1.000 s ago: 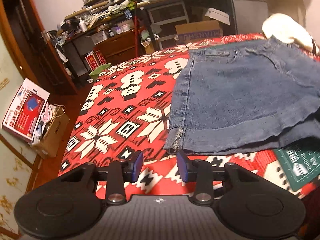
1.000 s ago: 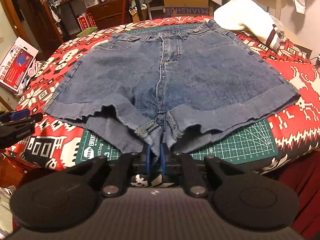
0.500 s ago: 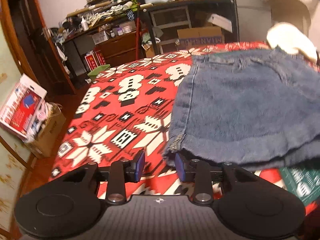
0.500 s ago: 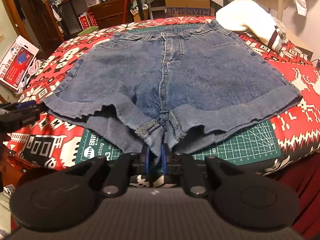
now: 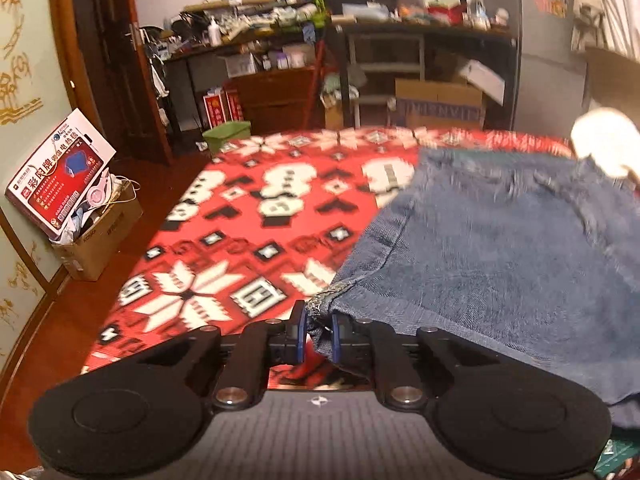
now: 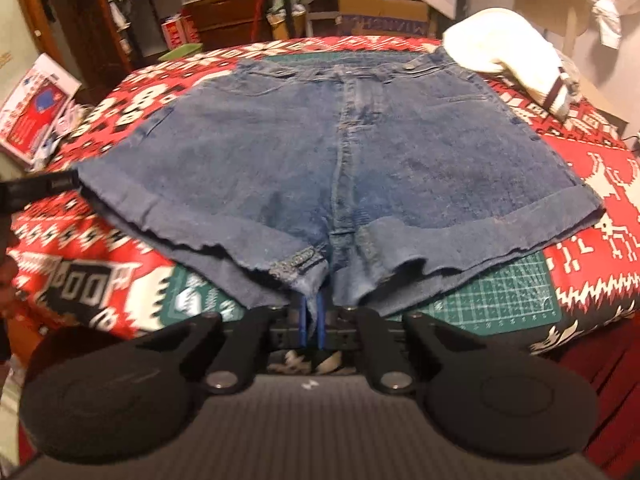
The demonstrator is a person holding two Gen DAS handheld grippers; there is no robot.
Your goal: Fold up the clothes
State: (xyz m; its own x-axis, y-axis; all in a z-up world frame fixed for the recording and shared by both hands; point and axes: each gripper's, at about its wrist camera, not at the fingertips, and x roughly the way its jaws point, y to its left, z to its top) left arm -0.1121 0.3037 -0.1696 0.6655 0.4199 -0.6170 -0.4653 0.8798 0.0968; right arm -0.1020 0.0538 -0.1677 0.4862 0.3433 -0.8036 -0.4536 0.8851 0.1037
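Denim shorts (image 6: 340, 168): lie spread flat across the middle of the right wrist view, waistband toward the top of the frame, both cuffed leg openings toward the bottom. They rest on a green cutting mat (image 6: 500, 292) and a red patterned cover (image 5: 248, 240).

Left claw (image 5: 318, 330): lower centre of the left wrist view. Its jaws have just been closing and now pinch the outer corner of the shorts' cuffed leg hem, the frayed corner standing up between the blue pads. The denim runs from this corner up and to the right, filling the right half of that frame. The same claw shows at the left edge of the right wrist view, touching the left hem corner.

Right claw (image 6: 311, 322): lower centre of the right wrist view. Its jaws have also just been closing and are clenched on a fold of denim at the crotch, where the two inner leg hems meet. The shorts lie directly above the claw in the frame.

White garment (image 6: 504, 56): upper right of the right wrist view, just beside the waistband corner.

Surroundings: cardboard box (image 5: 96, 236) on the floor at the left; cluttered shelves (image 5: 280, 20) along the top.

Image quality: both views are motion-blurred.
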